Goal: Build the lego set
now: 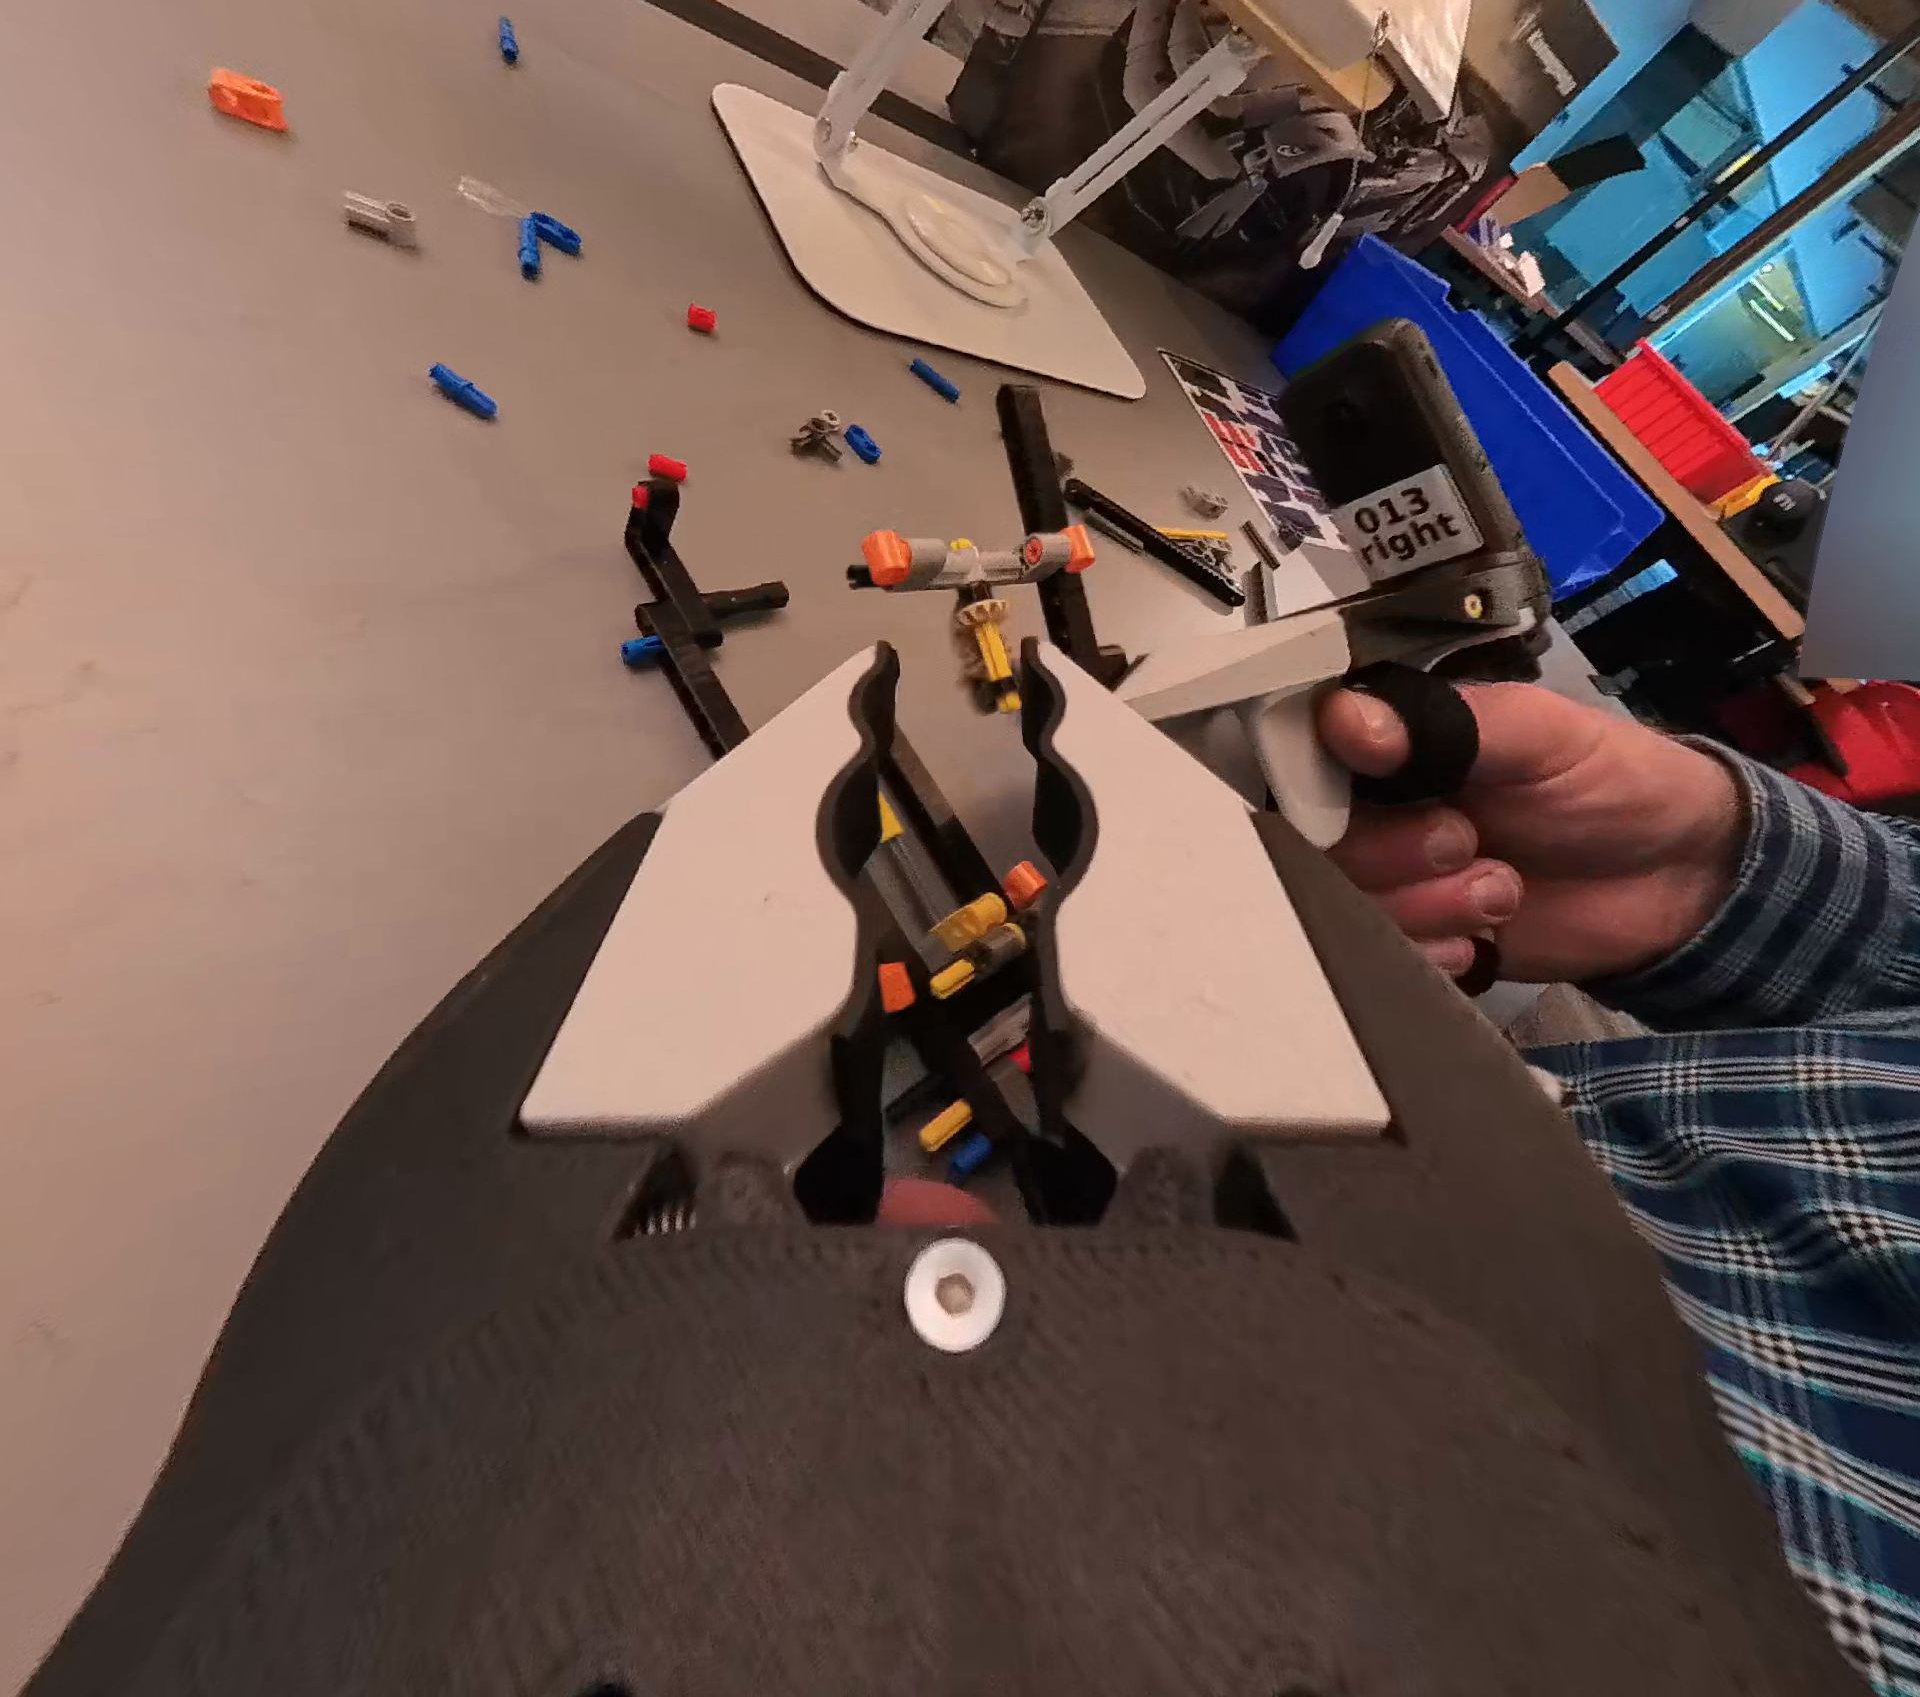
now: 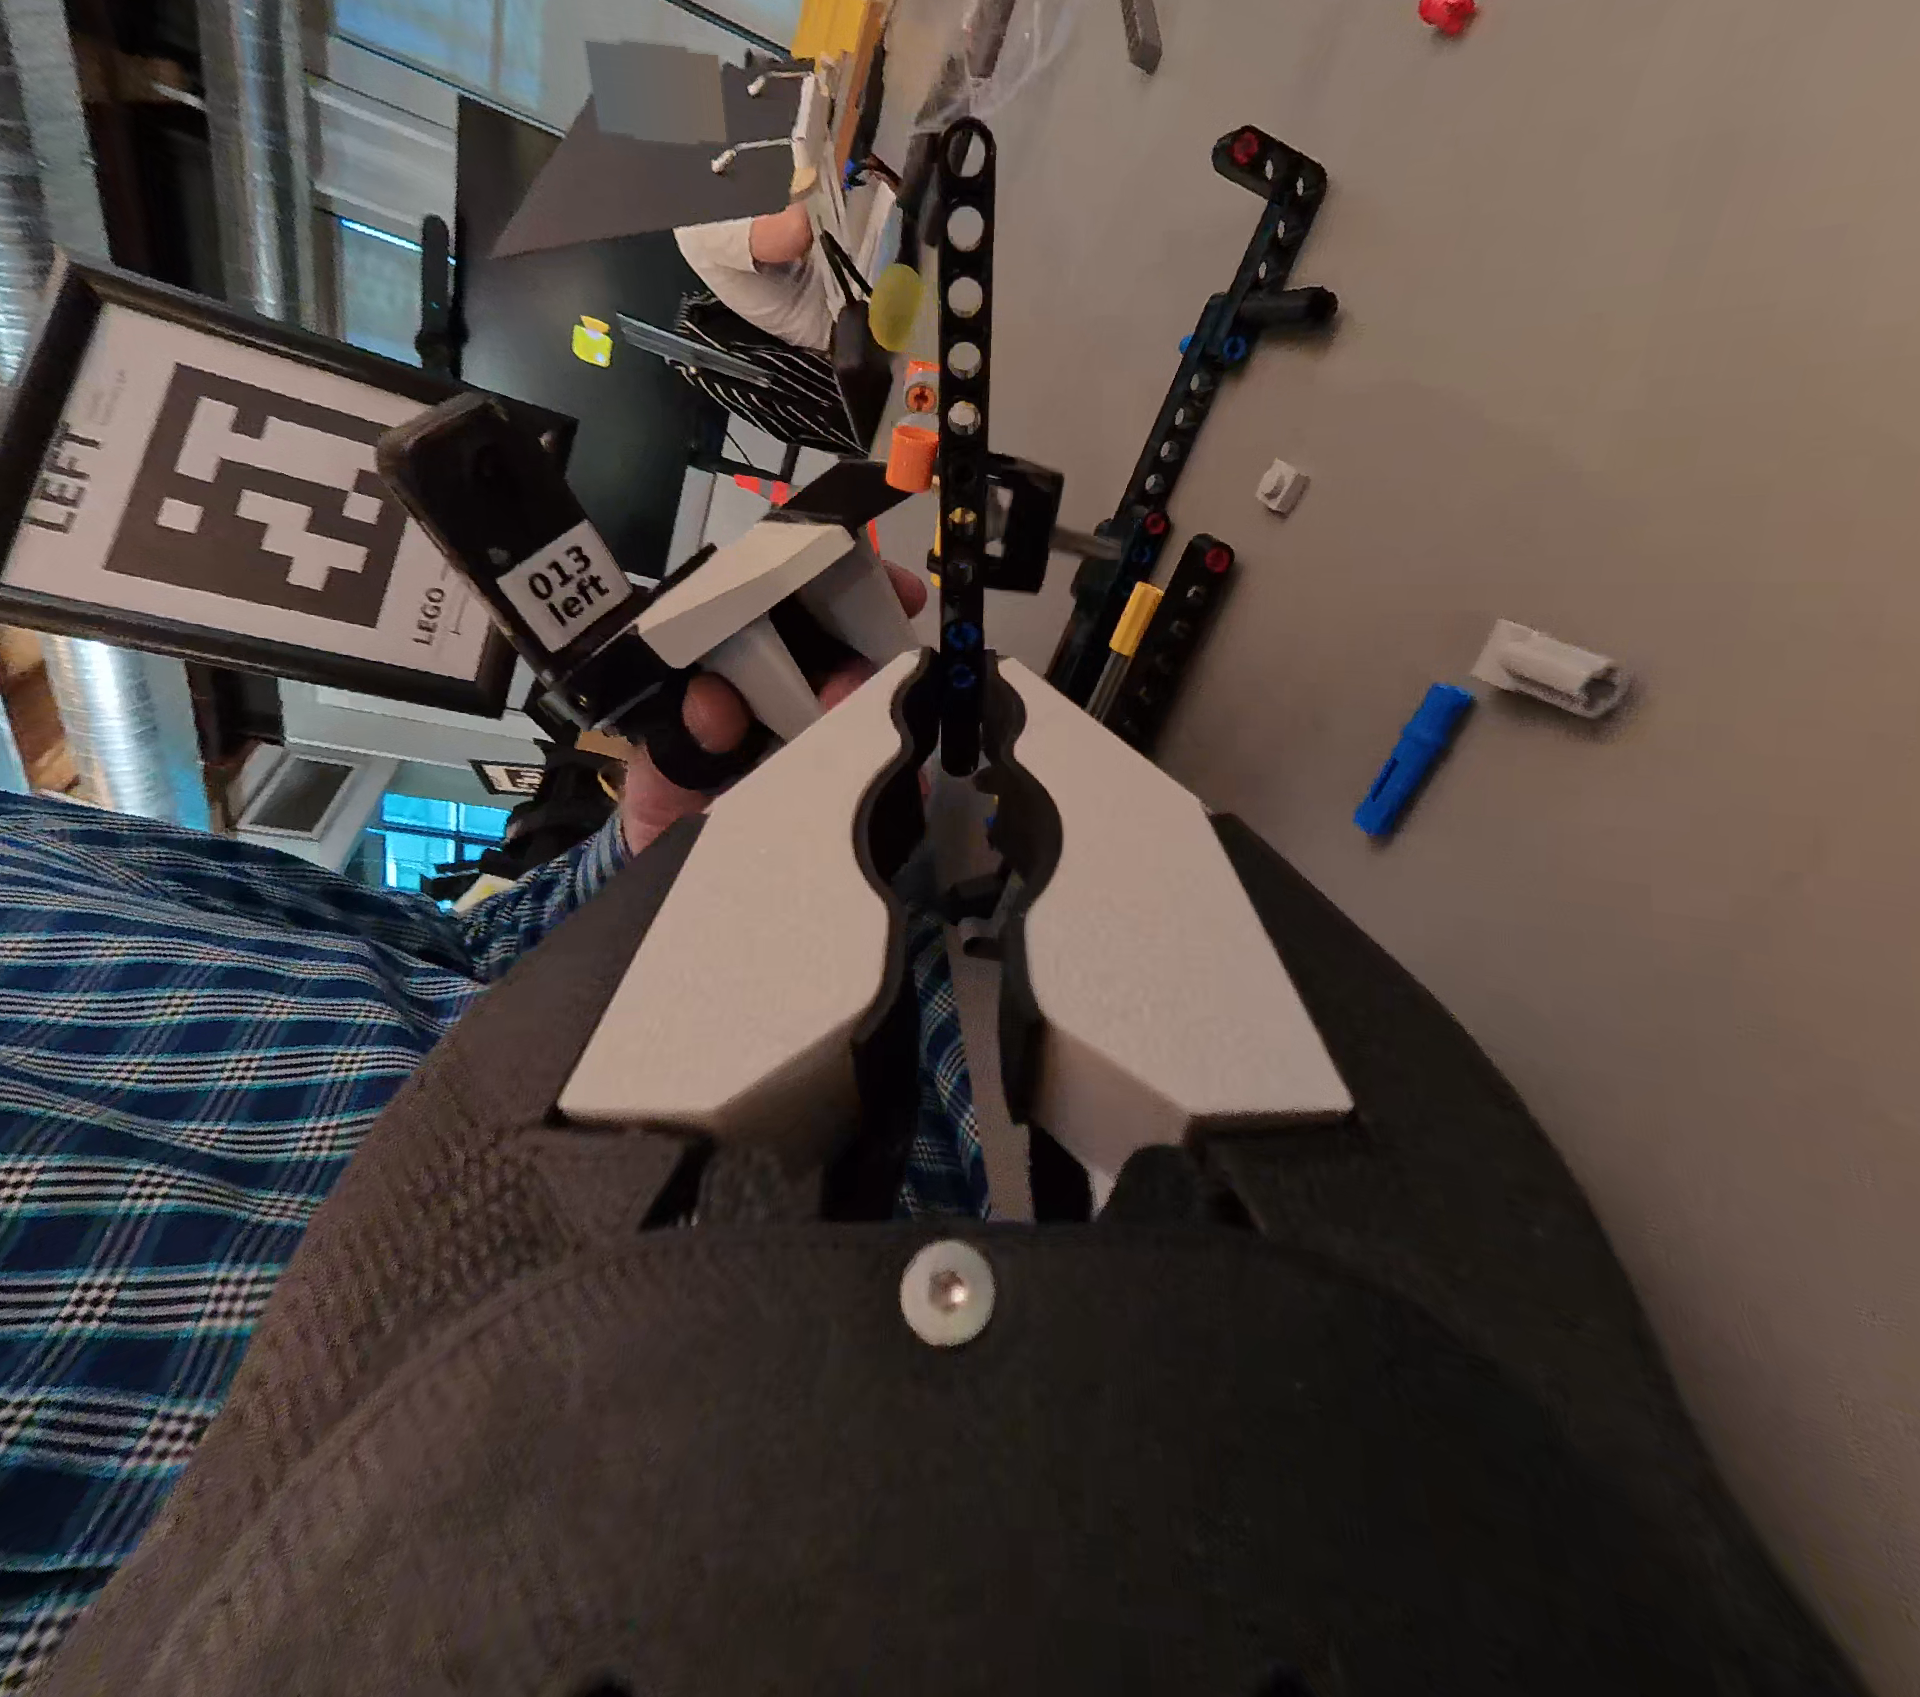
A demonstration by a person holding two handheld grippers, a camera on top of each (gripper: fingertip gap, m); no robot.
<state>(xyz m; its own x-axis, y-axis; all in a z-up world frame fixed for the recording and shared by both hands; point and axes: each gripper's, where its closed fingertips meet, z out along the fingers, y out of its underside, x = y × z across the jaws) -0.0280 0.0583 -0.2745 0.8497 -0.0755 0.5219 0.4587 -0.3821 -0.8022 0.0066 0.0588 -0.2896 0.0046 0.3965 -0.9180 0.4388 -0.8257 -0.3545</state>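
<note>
left gripper (image 1: 956, 671) pads (image 1: 873, 712) half hide assembly (image 1: 966, 930)

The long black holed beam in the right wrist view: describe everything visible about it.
The black beam is a slim plastic strip with a row of round holes, some holding blue pins near its lower end. It points straight out from the right gripper, whose jaws pinch its near end. An orange-tipped assembly sits against its middle. It is held above the grey table.
</note>
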